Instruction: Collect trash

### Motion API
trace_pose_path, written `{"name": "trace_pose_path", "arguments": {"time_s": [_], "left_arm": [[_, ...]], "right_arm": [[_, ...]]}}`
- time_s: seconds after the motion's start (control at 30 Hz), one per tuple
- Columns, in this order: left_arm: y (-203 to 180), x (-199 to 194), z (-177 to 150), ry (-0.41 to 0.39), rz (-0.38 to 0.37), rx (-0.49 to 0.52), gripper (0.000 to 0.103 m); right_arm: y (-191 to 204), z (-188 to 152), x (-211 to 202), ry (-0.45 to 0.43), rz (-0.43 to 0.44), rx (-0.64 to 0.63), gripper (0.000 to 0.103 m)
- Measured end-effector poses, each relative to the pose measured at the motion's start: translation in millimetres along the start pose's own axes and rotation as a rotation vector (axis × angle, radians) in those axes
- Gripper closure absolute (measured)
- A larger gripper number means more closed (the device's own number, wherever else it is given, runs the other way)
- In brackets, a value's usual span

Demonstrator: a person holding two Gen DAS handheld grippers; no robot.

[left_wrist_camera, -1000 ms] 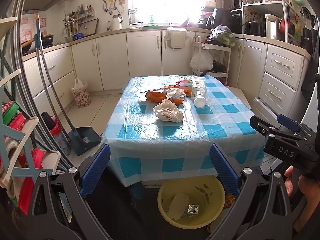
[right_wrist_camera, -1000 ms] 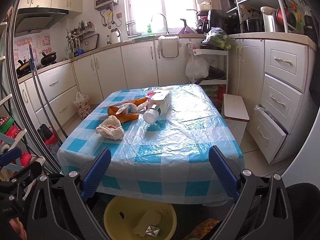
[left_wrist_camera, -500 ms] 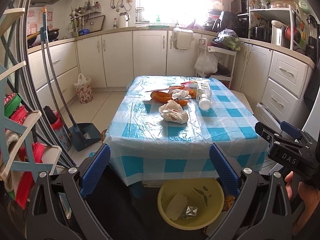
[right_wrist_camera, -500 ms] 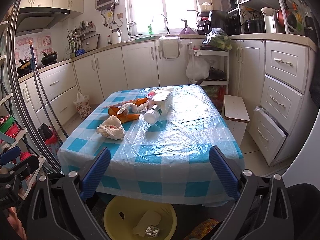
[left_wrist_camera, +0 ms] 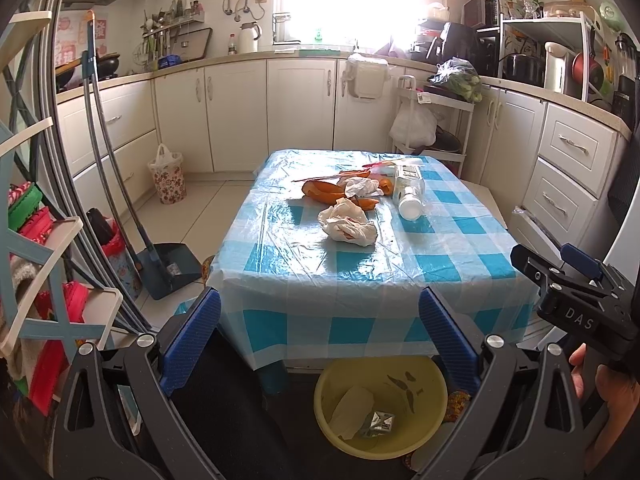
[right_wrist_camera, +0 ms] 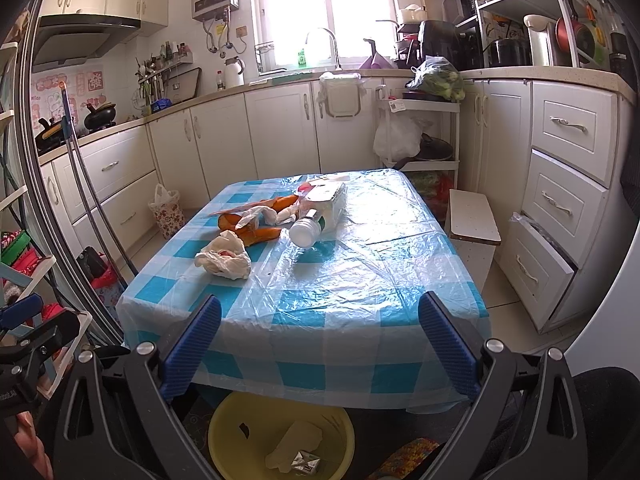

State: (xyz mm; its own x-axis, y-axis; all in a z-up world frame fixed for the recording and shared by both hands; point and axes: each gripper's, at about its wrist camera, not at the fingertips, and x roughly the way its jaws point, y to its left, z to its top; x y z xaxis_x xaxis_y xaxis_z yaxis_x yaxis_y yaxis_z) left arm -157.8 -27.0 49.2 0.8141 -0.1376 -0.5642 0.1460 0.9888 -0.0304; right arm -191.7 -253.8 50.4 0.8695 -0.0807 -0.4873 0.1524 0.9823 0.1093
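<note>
Trash lay toward the far half of the table [left_wrist_camera: 360, 280]: a crumpled tissue wad [left_wrist_camera: 347, 227] nearest us and close to the middle, orange peels [left_wrist_camera: 324, 194] behind it with another tissue [left_wrist_camera: 362, 187] on top, and a plastic bottle [left_wrist_camera: 409, 196] on its side beside them toward the right edge, its white cap pointing at us. Below the near edge, on the floor, stood the yellow basin [left_wrist_camera: 380, 404], with a paper scrap and a small crushed carton inside.

We held both tools back from the near edge, above the basin. Our left gripper [left_wrist_camera: 320, 344] had its fingers spread wide with nothing between them, and our right gripper [right_wrist_camera: 320, 344] was spread just as wide and equally empty; neither touched anything.

We judged the step in hand to be the reach for the next piece, and the crumpled tissue wad looked the sensible pick, being nearest and apart from the rest. To do it well, we thought the left gripper should come in low over the cloth, straddle the wad at its fullest part, and close gently but fully, since soft paper slips from a loose pinch. The clear plastic sheet [right_wrist_camera: 360, 264] over the cloth was wrinkled, so we meant to keep the fingertips just off it to avoid snagging and dragging the bottle along.
</note>
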Motion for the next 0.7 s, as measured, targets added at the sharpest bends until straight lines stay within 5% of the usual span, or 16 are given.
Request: {"name": "trace_pose_path", "arguments": {"time_s": [0.7], "left_arm": [[3,10,-4,0.016,0.003,-0.010,0.007]], "right_arm": [[8,2,1,-0.002,0.025,0.013,0.008]]}}
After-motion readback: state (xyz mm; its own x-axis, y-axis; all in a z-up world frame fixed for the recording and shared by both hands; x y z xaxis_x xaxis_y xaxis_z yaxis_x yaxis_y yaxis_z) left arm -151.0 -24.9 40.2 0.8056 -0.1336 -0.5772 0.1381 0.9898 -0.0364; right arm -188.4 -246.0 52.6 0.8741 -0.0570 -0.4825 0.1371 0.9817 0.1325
